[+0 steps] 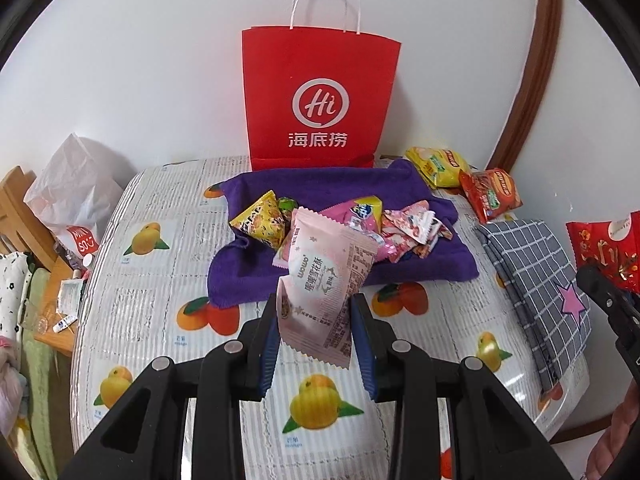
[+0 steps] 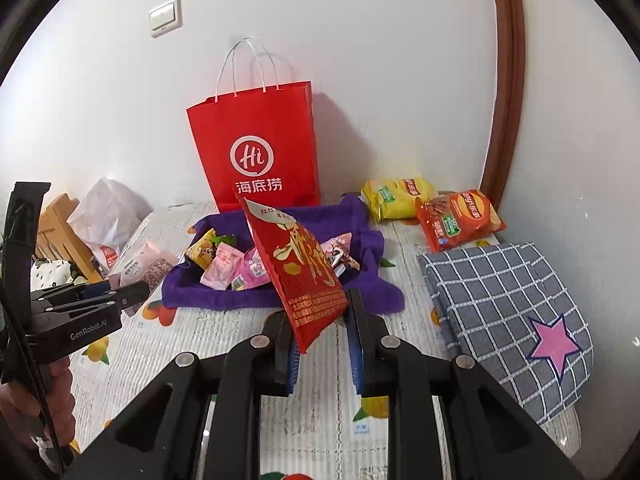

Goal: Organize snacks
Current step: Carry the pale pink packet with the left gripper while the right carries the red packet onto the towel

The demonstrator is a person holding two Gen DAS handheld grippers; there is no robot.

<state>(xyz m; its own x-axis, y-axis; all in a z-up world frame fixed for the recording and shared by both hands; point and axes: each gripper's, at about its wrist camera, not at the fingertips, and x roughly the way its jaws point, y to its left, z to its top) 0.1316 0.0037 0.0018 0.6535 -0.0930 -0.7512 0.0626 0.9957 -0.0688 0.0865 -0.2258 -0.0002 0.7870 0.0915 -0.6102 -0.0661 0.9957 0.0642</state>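
Hanging by one narrow edge, the pink packet (image 1: 324,292) in the left gripper (image 1: 316,328) looks liable to slip or swing free on its way to the red paper bag (image 1: 320,108) by the wall, and that tall bag could tip if knocked at the rim. The left gripper's jaws are pressed in on the packet, holding it above the table (image 1: 140,280) in front of the purple towel (image 1: 400,192) with its heap of sweets. The right gripper (image 2: 322,336) pinches a red snack bag (image 2: 304,272) by its lower corner, tilted and just as loosely caught.
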